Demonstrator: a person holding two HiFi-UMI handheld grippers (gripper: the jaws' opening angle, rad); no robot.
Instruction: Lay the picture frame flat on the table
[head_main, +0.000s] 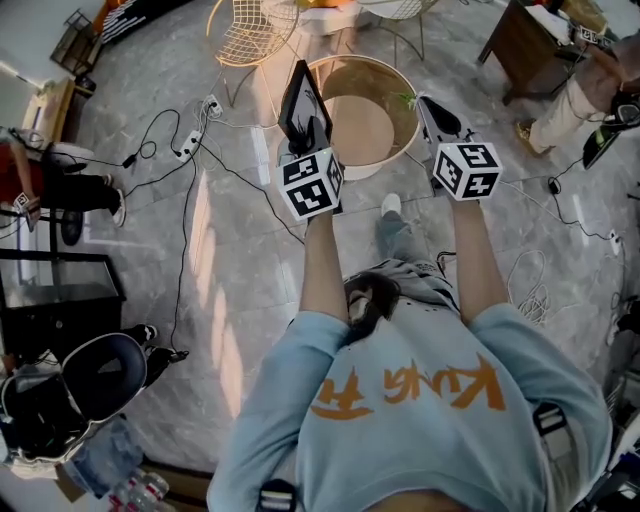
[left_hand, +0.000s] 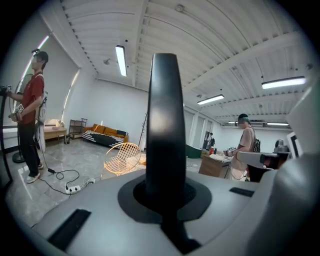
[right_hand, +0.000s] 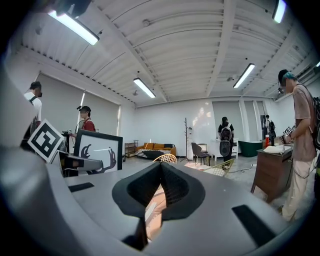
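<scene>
The picture frame is black-edged with a white picture of black shapes. It stands upright in the air over the near left rim of the round wooden table. My left gripper is shut on its lower edge. In the left gripper view the frame rises edge-on as a dark column from the jaws. The right gripper view shows its face at the left. My right gripper hovers over the table's right rim, shut with nothing in it.
Wire chairs stand beyond the table. A power strip with cables lies on the floor to the left. A wooden desk and a person are at the far right. Another person stands at the left.
</scene>
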